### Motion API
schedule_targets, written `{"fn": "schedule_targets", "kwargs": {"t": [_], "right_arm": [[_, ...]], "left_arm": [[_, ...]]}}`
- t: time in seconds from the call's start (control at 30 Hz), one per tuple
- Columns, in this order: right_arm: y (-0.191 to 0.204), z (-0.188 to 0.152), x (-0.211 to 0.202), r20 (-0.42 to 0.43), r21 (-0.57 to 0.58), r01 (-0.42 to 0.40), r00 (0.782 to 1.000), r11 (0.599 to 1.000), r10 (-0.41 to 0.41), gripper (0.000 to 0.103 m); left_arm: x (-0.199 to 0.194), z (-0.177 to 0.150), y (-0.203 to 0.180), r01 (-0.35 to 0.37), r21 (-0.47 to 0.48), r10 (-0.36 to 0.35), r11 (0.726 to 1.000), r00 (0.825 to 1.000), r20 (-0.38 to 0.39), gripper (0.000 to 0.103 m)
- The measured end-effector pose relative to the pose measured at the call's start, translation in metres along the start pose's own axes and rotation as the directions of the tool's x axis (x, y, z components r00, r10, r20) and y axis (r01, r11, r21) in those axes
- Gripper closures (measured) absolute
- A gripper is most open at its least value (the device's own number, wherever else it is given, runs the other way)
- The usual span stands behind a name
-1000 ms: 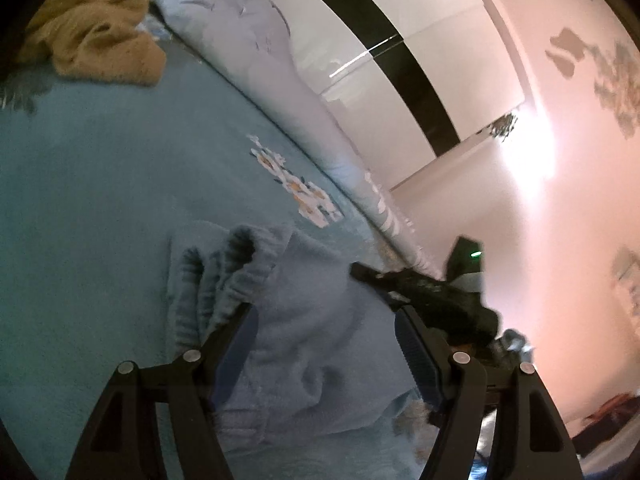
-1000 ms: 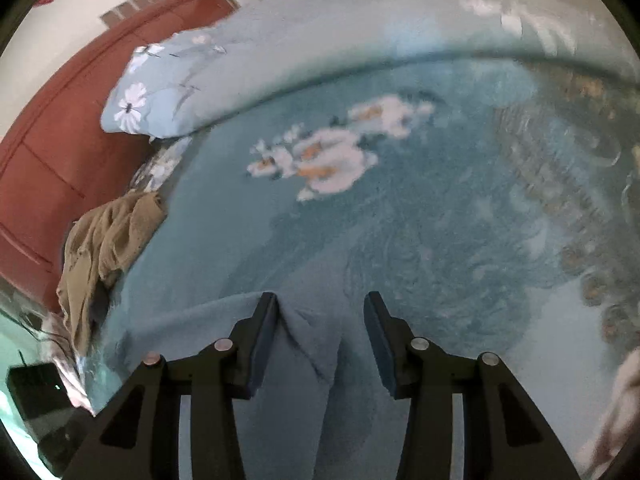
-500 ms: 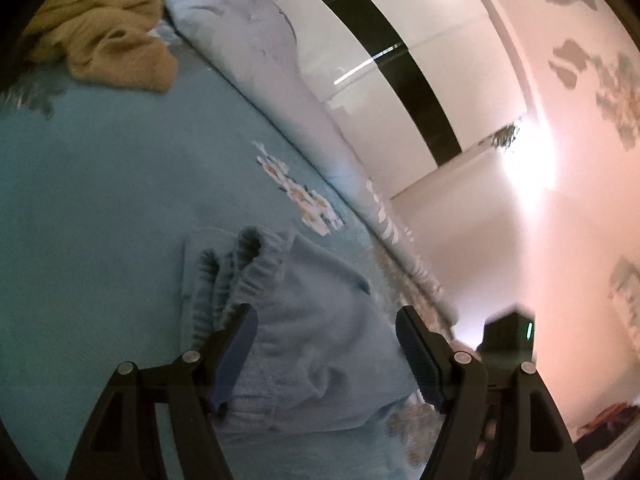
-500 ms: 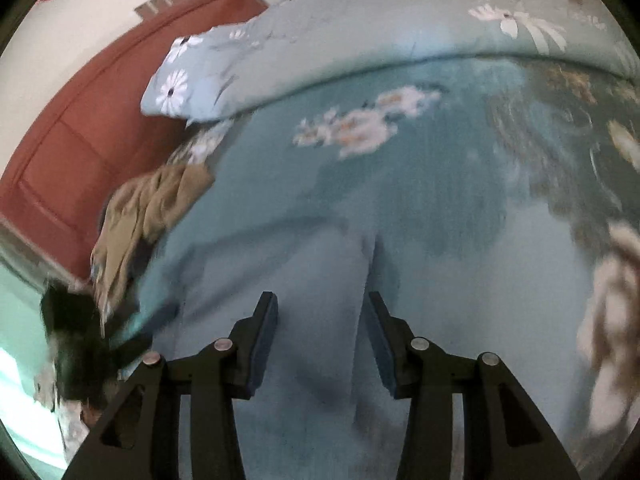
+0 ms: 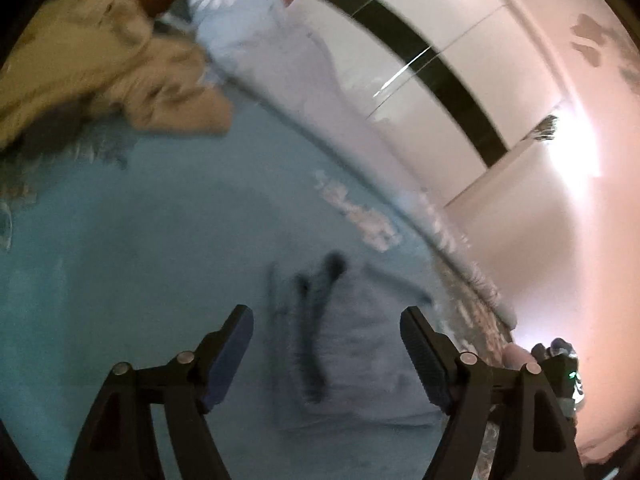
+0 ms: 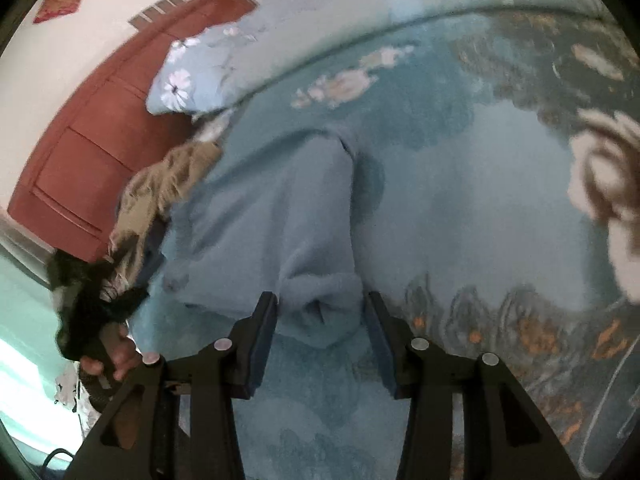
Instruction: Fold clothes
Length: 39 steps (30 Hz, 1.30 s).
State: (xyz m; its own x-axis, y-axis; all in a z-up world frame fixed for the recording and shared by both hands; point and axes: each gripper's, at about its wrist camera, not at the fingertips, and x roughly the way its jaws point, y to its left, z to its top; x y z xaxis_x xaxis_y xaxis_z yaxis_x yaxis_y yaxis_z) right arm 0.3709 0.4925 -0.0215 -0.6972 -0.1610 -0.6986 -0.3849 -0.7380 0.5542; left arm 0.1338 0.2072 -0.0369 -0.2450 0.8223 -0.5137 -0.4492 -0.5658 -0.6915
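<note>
A light blue fleece garment (image 5: 352, 352) lies bunched on the teal bedspread (image 5: 140, 240). My left gripper (image 5: 326, 314) hovers just short of it; its jaws are opening, and the cloth lies ahead of and below the pads, untouched. In the right wrist view the same garment (image 6: 272, 220) stretches away from me toward the headboard. My right gripper (image 6: 321, 300) is shut on its rolled near end, which fills the gap between the pads. The left gripper (image 6: 80, 312), blurred and held by a hand (image 6: 112, 356), shows at the left edge.
A crumpled tan garment (image 5: 120, 68) lies near the head of the bed, also visible as the tan garment (image 6: 160, 188). A pale blue floral quilt (image 6: 208, 76) runs along the far side by the red headboard (image 6: 92, 140). The bed edge and a pink wall (image 5: 560, 240) are right.
The left gripper has drawn back off the garment and its jaws stand wider. The right gripper has swept across the bed with the garment's end, and the cloth now lies stretched out ahead.
</note>
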Motion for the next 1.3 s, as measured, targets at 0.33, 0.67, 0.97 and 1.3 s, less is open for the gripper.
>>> {"fn": "schedule_targets", "kwargs": {"t": [0.33,0.67,0.97,1.3], "right_arm": [[-0.025,0.028,0.040,0.039,0.200,-0.182,0.983,0.963,0.178,0.047],[-0.019,0.041,0.059,0.044,0.192,-0.247,0.969,0.950,0.244,0.045],[-0.017,0.032,0.047,0.073,0.248,-0.237,0.971,0.939,0.226,0.075],[0.018,0.016,-0.026,0.129,0.139,-0.274,0.958,0.952,0.257,0.081]], "left_arm": [[0.041,-0.005,-0.002,0.019,-0.016,-0.022,1.000,0.987,-0.159,0.024],[0.054,0.002,-0.010,0.033,-0.013,-0.035,0.999,0.980,-0.194,0.024],[0.034,-0.010,0.005,-0.007,-0.111,-0.009,0.994,0.990,-0.140,0.060],[-0.020,-0.029,-0.057,0.050,0.062,-0.045,0.997,0.996,-0.079,0.062]]}}
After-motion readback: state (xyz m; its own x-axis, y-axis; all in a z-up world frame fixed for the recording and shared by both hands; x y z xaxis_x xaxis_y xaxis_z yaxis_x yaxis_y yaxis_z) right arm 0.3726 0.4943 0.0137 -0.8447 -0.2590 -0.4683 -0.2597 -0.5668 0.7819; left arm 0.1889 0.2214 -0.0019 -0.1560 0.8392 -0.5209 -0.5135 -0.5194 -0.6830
